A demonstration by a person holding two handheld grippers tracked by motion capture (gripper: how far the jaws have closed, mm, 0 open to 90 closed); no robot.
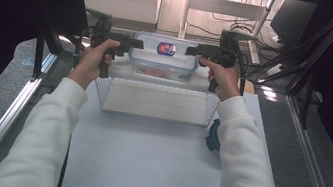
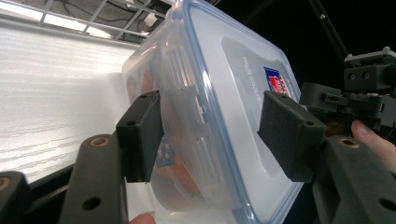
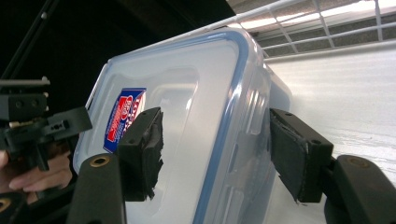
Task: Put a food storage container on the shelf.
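A clear plastic box (image 1: 163,60) with a blue-edged lid and a red and blue label appears to rest on the white top just behind a wire basket (image 1: 150,117). Something orange lies inside it. My left gripper (image 1: 138,43) is at the box's left end and my right gripper (image 1: 190,51) at its right end. In the left gripper view the left gripper (image 2: 212,130) straddles the end of the box (image 2: 224,93), pads off it. In the right gripper view the right gripper (image 3: 219,154) stands open around the box (image 3: 196,93), with a gap at the far pad.
The wire basket stands between the person and the box. A teal object (image 1: 212,135) lies partly under the right sleeve. Metal rails run along both sides of the white board (image 1: 142,170). Cables and dark stands crowd the far right.
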